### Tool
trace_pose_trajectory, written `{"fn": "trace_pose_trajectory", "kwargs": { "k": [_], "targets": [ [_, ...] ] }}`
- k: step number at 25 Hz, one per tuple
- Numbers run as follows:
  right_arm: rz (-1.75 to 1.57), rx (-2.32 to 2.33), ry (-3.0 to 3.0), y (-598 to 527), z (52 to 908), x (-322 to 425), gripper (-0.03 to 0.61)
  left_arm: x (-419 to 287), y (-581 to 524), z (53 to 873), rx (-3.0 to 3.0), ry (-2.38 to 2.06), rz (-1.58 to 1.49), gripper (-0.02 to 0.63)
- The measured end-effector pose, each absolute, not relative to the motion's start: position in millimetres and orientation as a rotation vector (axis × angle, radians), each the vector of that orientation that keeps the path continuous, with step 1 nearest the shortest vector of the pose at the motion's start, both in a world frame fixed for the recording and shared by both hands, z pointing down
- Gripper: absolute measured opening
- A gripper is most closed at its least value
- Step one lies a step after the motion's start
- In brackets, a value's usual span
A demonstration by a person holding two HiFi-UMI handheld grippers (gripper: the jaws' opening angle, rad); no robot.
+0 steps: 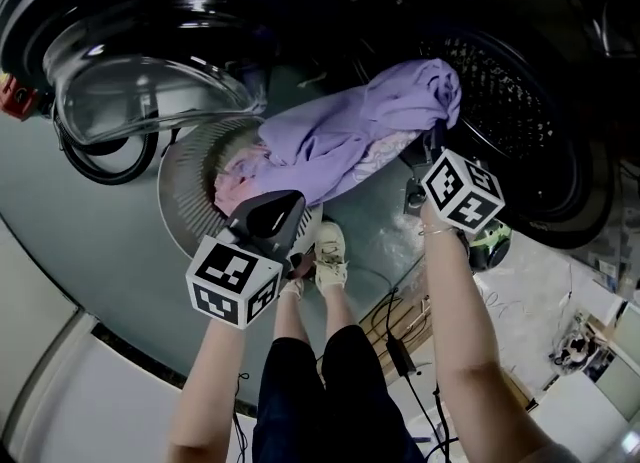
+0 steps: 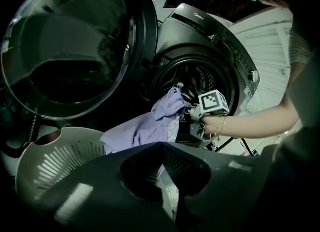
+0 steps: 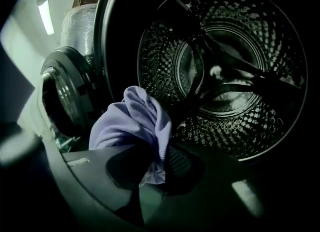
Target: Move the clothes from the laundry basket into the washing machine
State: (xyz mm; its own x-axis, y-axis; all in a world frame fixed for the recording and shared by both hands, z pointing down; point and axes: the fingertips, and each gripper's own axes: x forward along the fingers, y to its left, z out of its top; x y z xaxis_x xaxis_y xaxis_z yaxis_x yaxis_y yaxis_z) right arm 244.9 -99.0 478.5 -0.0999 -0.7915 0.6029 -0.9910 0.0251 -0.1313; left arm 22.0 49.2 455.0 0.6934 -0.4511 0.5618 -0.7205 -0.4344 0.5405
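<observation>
The lavender garment point(image 1: 350, 136) point(image 2: 145, 131) point(image 3: 130, 121) is a soft, creased piece with a paler patterned inside. It hangs stretched out in the air between our two tools.

The right hand-held gripper point(image 1: 438, 141) point(image 3: 157, 151) point(image 2: 192, 113) has its jaws pressed together on the garment's bunched upper end, and a fold of cloth bulges up above the tips. Straight ahead of this gripper is the perforated washing machine drum point(image 1: 510, 81) point(image 3: 225, 50), and the bunched end sits at its mouth. The glass door point(image 1: 140, 61) point(image 2: 70, 45) stands swung wide to this gripper's left.

The left hand-held gripper point(image 1: 292, 199) point(image 2: 162, 146) also has its jaws closed, tips meeting on the garment's lower end, and a pale strip of cloth shows in the gap behind the tips. From there the garment rises ahead of this gripper and to its right. Just below and to the left of it sits the white slotted laundry basket point(image 1: 180, 186) point(image 2: 50, 161), with pink clothes point(image 1: 235, 176) inside, close under its jaws.
</observation>
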Motion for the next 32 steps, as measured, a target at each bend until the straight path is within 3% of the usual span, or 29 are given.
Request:
{"fn": "trace_pose_trajectory", "kwargs": {
  "k": [10, 15, 16, 18, 20, 26, 32],
  "targets": [
    [0.589, 2.141, -1.674, -167.5, 465.4, 338.9, 0.061, 42.0, 53.5, 456.7, 2.105, -0.864, 0.381, 0.009],
    [0.87, 2.071, -1.534, -165.4, 521.6, 354.4, 0.071, 41.5, 50.8, 460.0, 2.11, -0.861, 0.368, 0.009],
    [0.91, 2.066, -1.518, -164.1, 527.3, 355.5, 0.108, 41.2, 51.0, 460.6, 2.109, -0.858, 0.371, 0.009],
    [0.94, 2.071, -1.536, -165.0, 524.7, 353.4, 0.257, 40.8, 51.2, 461.6, 2.108, -0.854, 0.378, 0.009],
    [0.934, 2.075, -1.587, -164.8, 511.3, 345.6, 0.349, 40.6, 51.1, 462.2, 2.106, -0.854, 0.384, 0.009],
    [1.021, 1.932, -1.831, -105.2, 496.2, 271.5, 0.376, 41.6, 52.3, 458.7, 2.082, -0.862, 0.379, 0.009],
    [1.376, 1.824, -1.832, -25.5, 548.8, 188.4, 0.525, 42.8, 57.0, 461.4, 2.056, -0.841, 0.402, 0.009]
  ]
}}
